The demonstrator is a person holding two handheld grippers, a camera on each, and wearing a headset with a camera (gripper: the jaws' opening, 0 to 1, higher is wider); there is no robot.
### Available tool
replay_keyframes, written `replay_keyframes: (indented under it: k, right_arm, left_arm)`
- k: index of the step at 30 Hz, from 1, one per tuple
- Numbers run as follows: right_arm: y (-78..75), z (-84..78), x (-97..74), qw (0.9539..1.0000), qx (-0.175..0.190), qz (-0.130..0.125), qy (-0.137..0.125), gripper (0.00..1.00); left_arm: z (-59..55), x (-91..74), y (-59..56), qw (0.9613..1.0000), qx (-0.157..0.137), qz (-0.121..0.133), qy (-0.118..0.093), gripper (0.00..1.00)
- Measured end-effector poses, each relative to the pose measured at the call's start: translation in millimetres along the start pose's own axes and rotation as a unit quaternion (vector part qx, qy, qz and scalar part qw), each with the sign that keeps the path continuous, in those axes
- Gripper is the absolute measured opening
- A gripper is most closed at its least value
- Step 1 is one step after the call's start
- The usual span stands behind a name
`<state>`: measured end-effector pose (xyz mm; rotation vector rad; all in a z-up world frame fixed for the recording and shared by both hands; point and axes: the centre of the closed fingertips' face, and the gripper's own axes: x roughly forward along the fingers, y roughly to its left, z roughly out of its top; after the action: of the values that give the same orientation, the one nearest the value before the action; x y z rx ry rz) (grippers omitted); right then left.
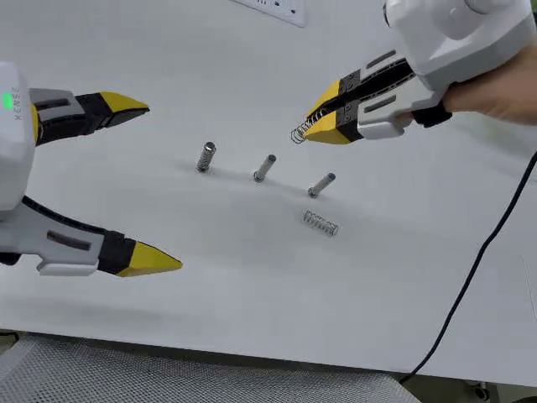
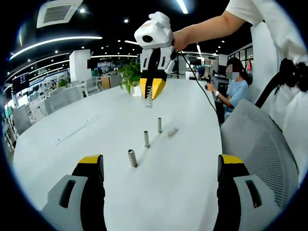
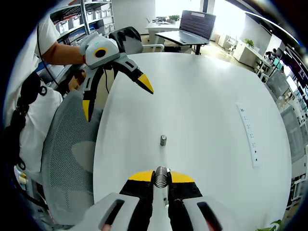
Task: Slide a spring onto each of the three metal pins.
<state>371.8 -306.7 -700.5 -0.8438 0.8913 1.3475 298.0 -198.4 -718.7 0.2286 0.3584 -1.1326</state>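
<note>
Three metal pins stand in a row on the white table [image 1: 252, 294]. The left pin [image 1: 205, 157] carries a spring; the middle pin [image 1: 264, 168] and the right pin [image 1: 321, 184] are bare. A loose spring [image 1: 320, 223] lies just in front of the right pin. My right gripper [image 1: 315, 130] hovers above and behind the pins, shut on another spring [image 1: 300, 133], which also shows end-on [image 3: 162, 177] between its tips. My left gripper [image 1: 143, 183] stands wide open at the left with nothing in it; the sprung pin [image 2: 132, 158] is ahead of it.
A white power strip [image 1: 273, 7] lies at the table's far edge. A black cable [image 1: 478, 260] trails off the right side. A grey mesh chair [image 1: 168, 369] sits at the near edge. In the background another person [image 2: 236, 86] is seated.
</note>
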Motion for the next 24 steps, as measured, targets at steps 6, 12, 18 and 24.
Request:
replay_keyframes:
  k: [6,12,18,24]
  right_arm:
    - [-5.4,-2.1,13.5,0.9998,-0.002,0.001,0.018,0.06]
    - [-7.5,-10.0,30.0,0.9992,-0.008,0.005,0.038,0.06]
    - [-10.7,-11.7,41.3,0.9987,-0.009,0.012,0.048,0.06]
    - [-13.9,-17.6,51.4,0.9982,-0.006,0.018,0.056,0.06]
  left_arm:
    - [-8.5,-5.2,4.3,1.0,-0.007,0.002,-0.002,0.99]
    - [-12.4,-6.5,4.5,0.9999,-0.011,0.005,-0.007,0.99]
    - [-12.6,-7.2,7.1,0.9997,-0.017,0.01,-0.013,0.99]
    - [-10.7,-7.4,7.4,0.9995,-0.022,0.011,-0.019,0.99]
